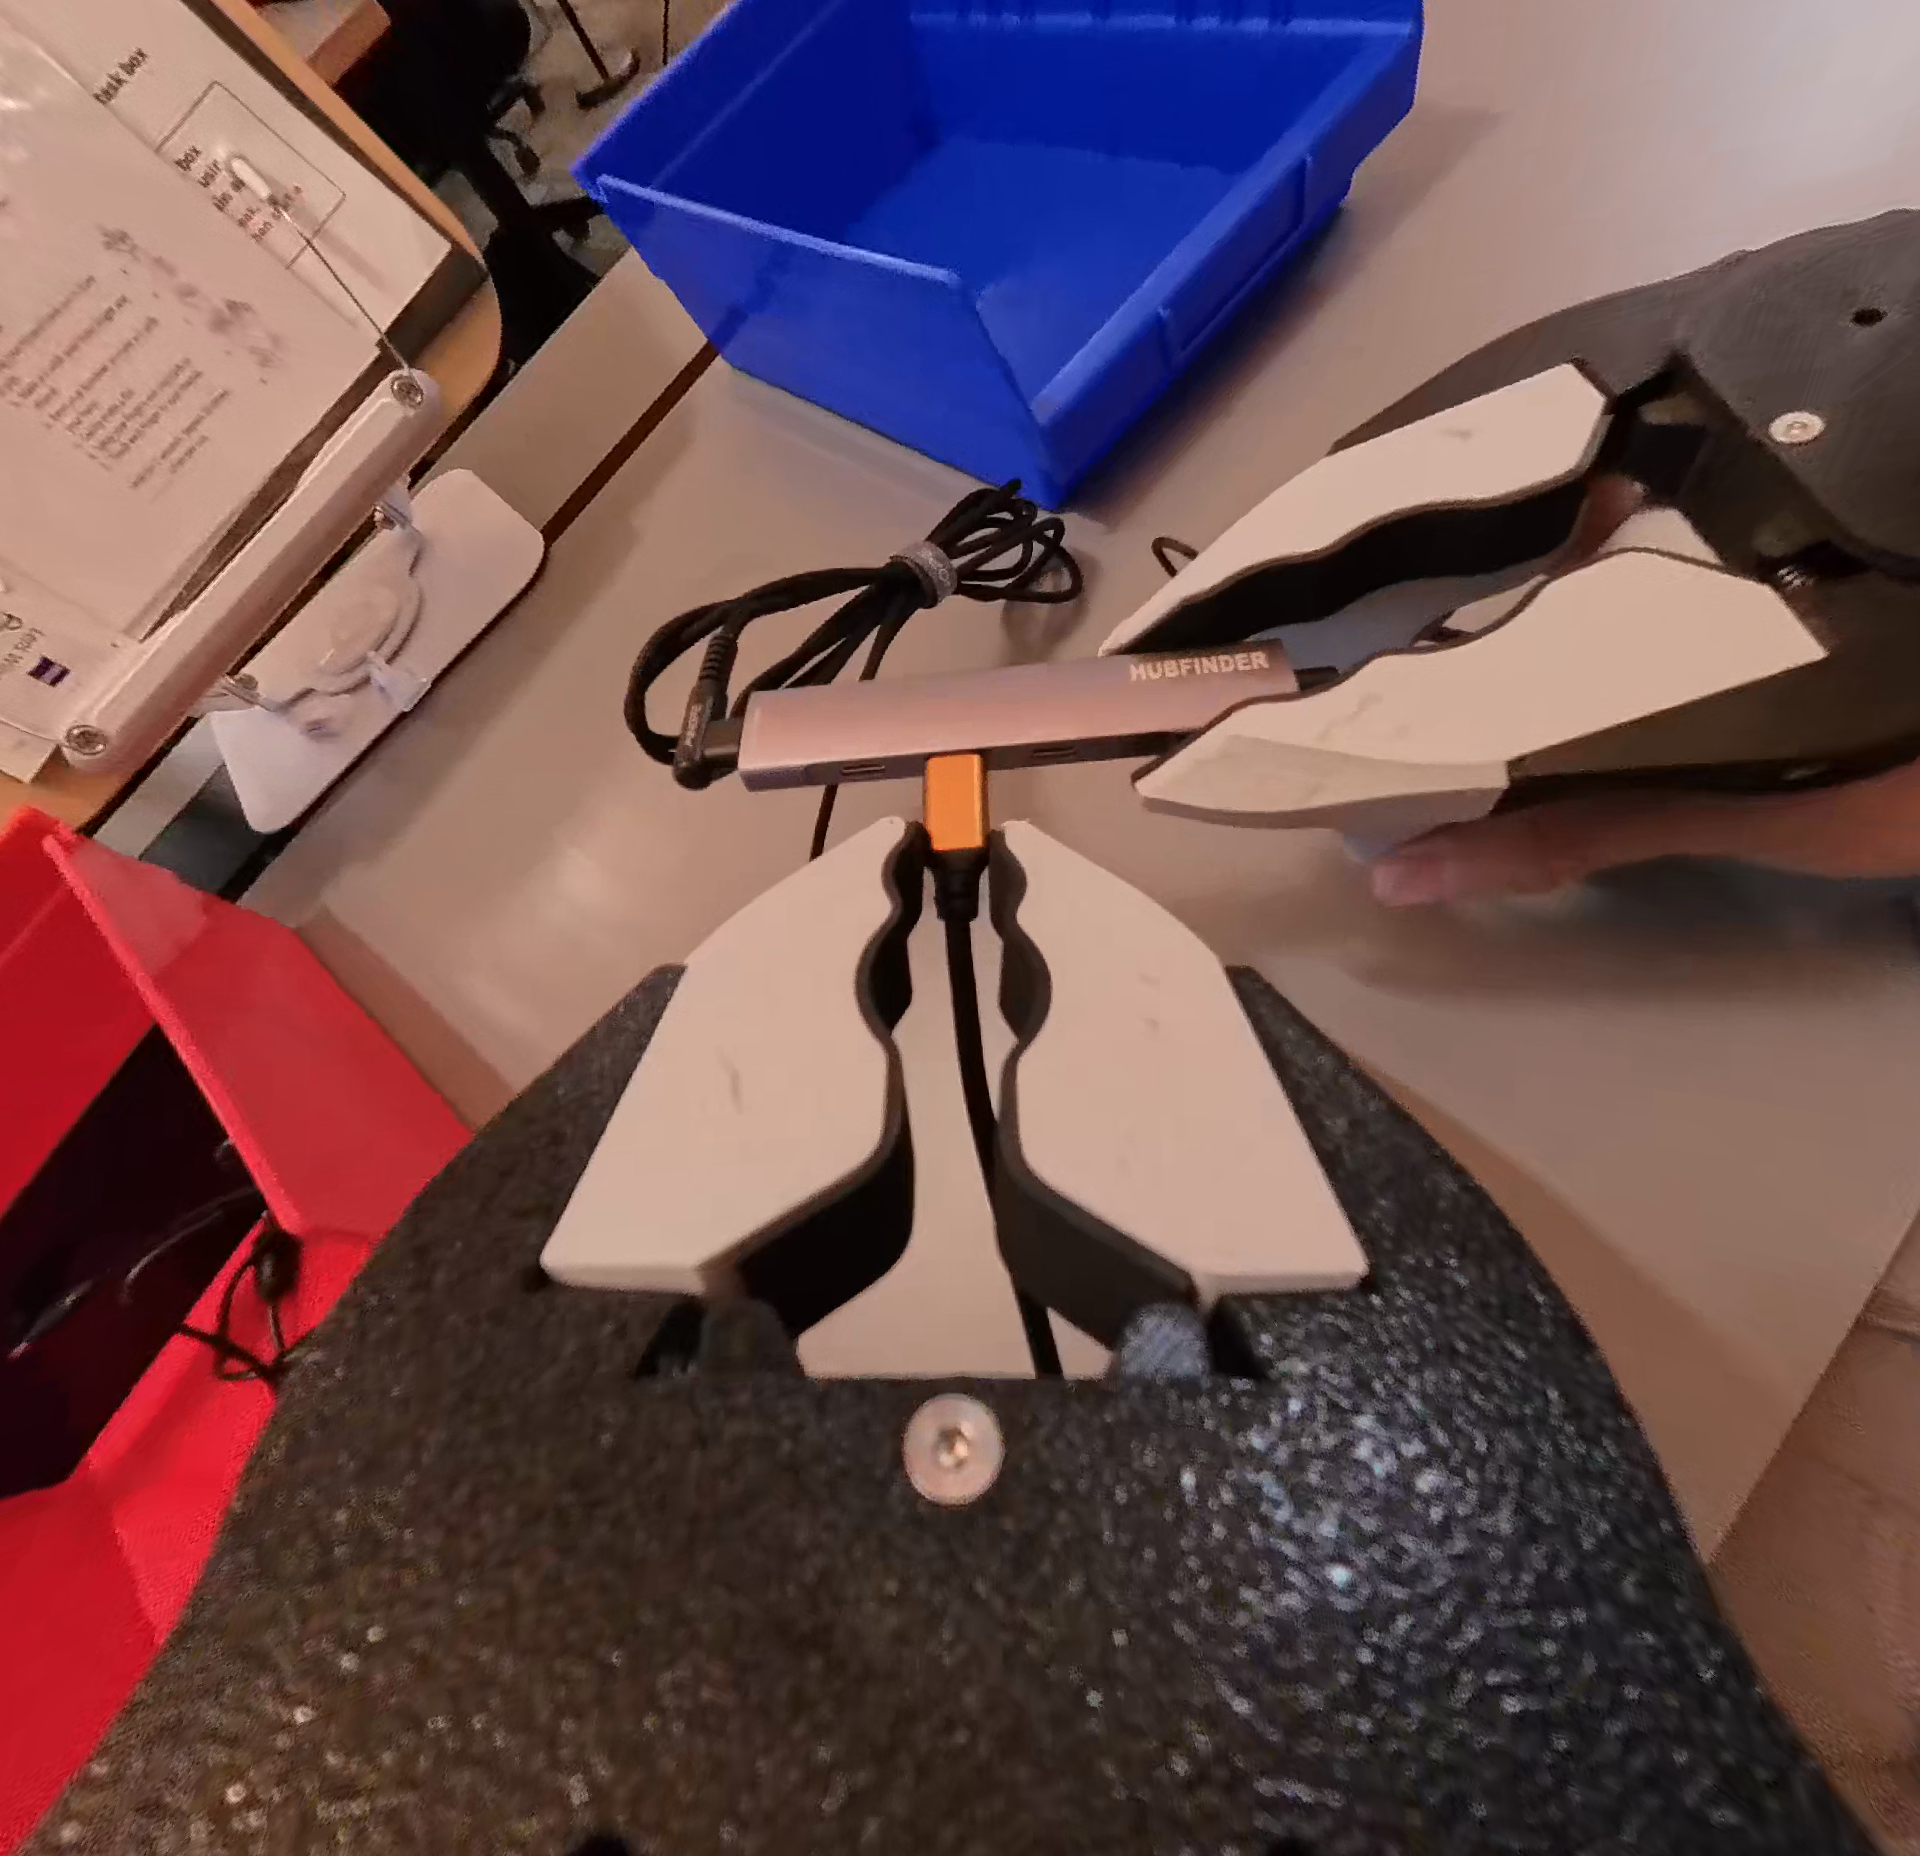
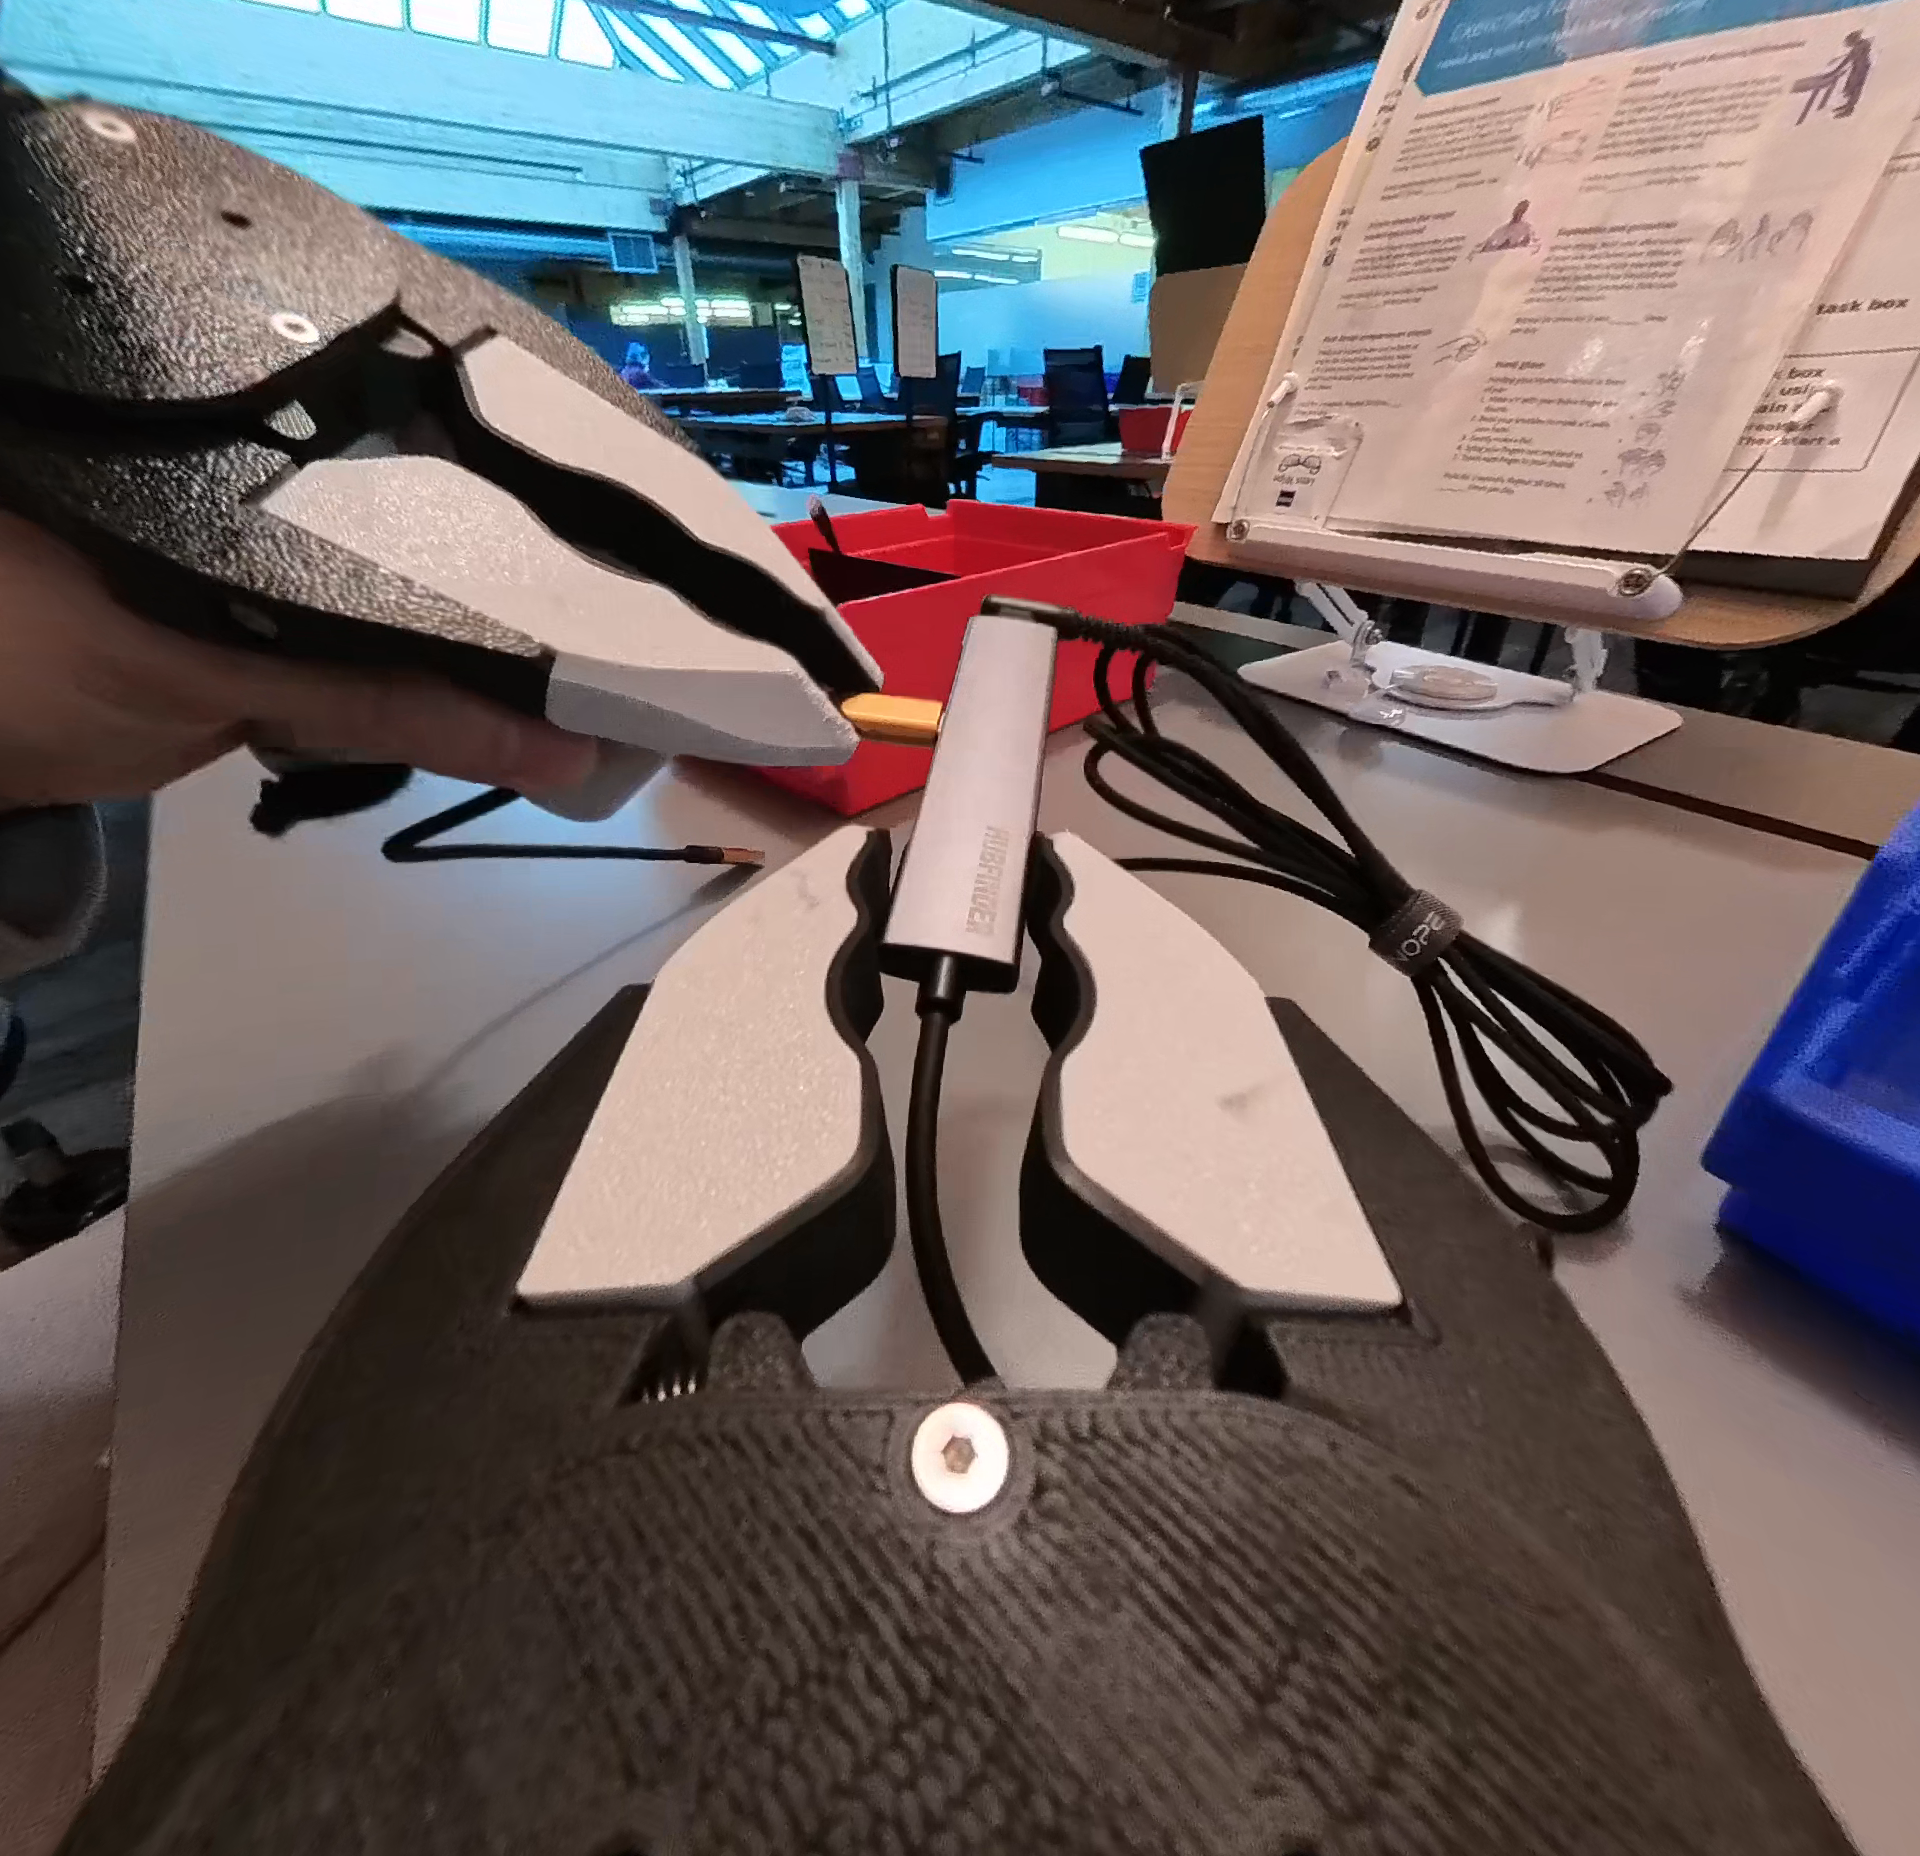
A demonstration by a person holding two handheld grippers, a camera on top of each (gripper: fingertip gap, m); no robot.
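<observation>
Centrally, left gripper (image 1: 958, 827): 2 grey fingers clenched on the orange metal plug (image 1: 954, 800) of a thin black cable (image 1: 977, 1068) that runs back between them; the plug's tip sits in a side port of the hub.
Right gripper (image 2: 961, 850): 2 grey fingers clenched on the near end of the slim grey metal hub bar (image 2: 971, 798), held clear above the table; in the left wrist view it enters from the right of the frame.
Hub, position: centre of both views, lying crosswise in the left wrist view and pointing away in the right wrist view, with its own short black lead (image 2: 930, 1162) trailing back through the right gripper.
Handling, judged: the hub looks light, rigid and smooth-sided, so it may slip under a sideways pull; the grip on its long flat sides near the end seems sound. The plug is small and stiff, best held by its metal shell, not by the soft cable.
Far end of hub: a black angled plug (image 1: 698, 741) joins it to a coiled black braided cable (image 1: 914, 585) bound by 1 grey strap, lying on the grey table (image 1: 1351, 1131).
Surroundings: open blue plastic bin (image 1: 997, 196), upper centre of the left wrist view; red plastic bin (image 1: 156, 1027), left edge; printed sheets on a wooden stand (image 2: 1579, 279), upper right of the right wrist view.
Obstructions: the cable coil lies just beyond the hub and could drag or snag.
</observation>
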